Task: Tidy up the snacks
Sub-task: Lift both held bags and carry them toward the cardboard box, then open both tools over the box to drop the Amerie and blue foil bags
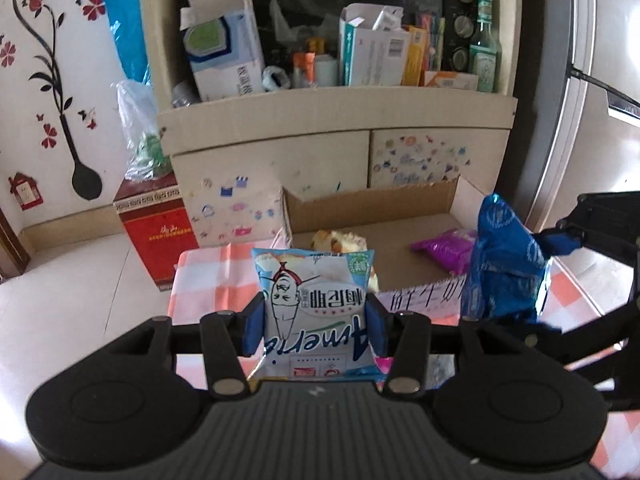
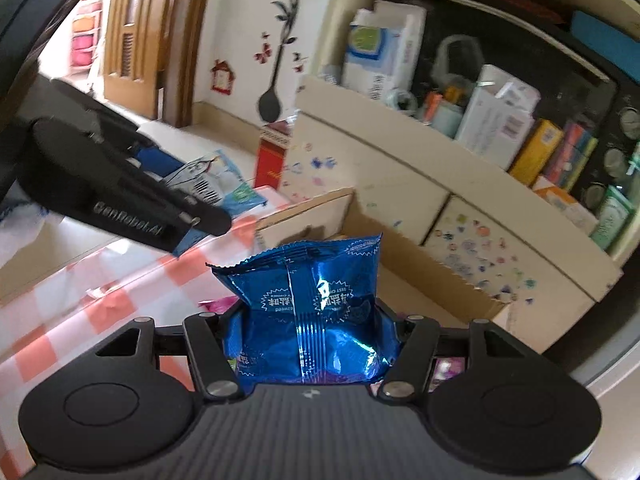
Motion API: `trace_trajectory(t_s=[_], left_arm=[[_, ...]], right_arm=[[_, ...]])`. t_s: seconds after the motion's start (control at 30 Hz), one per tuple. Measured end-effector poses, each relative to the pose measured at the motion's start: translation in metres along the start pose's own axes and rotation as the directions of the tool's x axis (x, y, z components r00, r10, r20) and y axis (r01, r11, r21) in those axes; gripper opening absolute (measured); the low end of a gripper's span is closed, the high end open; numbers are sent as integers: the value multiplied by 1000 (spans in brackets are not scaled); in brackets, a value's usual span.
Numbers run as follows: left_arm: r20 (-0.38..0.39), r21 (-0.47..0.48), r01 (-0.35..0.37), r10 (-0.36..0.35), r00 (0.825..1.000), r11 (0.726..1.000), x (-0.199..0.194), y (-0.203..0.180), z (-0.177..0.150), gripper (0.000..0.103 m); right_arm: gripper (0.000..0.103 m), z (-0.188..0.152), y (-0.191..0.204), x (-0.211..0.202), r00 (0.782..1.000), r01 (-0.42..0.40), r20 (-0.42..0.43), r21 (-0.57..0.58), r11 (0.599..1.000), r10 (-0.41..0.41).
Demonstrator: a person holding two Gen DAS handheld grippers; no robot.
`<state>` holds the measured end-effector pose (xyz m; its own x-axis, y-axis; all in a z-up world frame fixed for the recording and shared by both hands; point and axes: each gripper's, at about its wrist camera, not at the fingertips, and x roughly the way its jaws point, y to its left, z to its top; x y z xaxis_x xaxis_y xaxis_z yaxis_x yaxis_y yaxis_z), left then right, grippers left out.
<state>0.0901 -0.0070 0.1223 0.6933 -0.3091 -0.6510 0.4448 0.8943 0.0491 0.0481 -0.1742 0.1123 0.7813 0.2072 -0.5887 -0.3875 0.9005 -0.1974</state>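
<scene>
Nearest us, our left gripper [image 1: 315, 330] is clamped on a white and pale-blue snack bag [image 1: 316, 312], held above the checked tablecloth [image 1: 208, 276] just short of the open cardboard box [image 1: 368, 204]. Our right gripper [image 2: 310, 338] is squeezed on a crumpled blue foil packet [image 2: 308, 300], raised at the box's near right corner. Inside the box lie a bread snack [image 1: 340, 240] and a purple packet [image 1: 446, 250], apart from each other. Behind the box we see a cluttered shelf [image 1: 336, 108] and, to the left on the floor, a red carton [image 1: 158, 228].
</scene>
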Motion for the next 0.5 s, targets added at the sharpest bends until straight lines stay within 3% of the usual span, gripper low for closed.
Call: trace_trajectory(t_s=[0.5], left_arm=[[49,-42,2,0,999,999,52,-28,46,49]], right_arm=[[68,0,-64,7,987,144,40,208,967,-155]])
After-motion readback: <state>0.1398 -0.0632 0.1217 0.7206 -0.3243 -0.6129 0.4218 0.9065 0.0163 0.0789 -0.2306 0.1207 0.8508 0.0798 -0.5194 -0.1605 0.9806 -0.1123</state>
